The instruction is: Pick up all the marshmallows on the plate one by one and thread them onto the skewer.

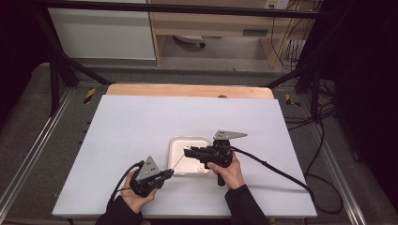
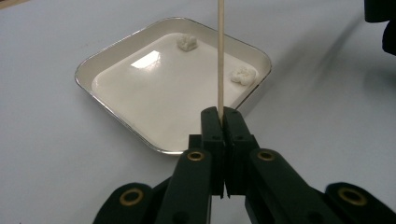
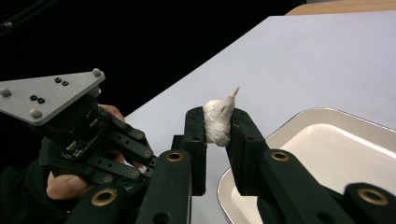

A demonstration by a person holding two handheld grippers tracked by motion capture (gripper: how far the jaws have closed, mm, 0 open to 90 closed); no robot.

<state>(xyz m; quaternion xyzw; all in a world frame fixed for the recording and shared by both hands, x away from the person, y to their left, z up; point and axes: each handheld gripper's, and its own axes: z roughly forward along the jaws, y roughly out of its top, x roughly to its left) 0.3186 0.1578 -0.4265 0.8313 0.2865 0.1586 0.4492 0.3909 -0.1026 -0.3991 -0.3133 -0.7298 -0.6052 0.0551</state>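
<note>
**Threading a soft white lump onto a thin skewer, beside the tray**

We took the tray (image 1: 174,146) as our landmark on the white desk (image 1: 126,126). It was a shallow square dish with a shiny rim, and we judged it light and rigid. Just over its near right edge, the right gripper (image 3: 218,122) had its jaws clenched on a white lump (image 3: 215,122); the pointed tip of the skewer (image 2: 219,56) poked out of the lump's top. Near the tray's near left corner, the left gripper (image 2: 220,114) had its jaws pressed tight on the skewer's lower end, the stick slanting up across the tray.

Two more white pieces (image 2: 187,42) lay inside the tray by its far wall. We judged these lumps soft, light and easily crushed or crumbled, so best pinched gently across the middle. The skewer seemed stiff but thin, likely to bend or snap, so holding it low seemed sensible.
</note>
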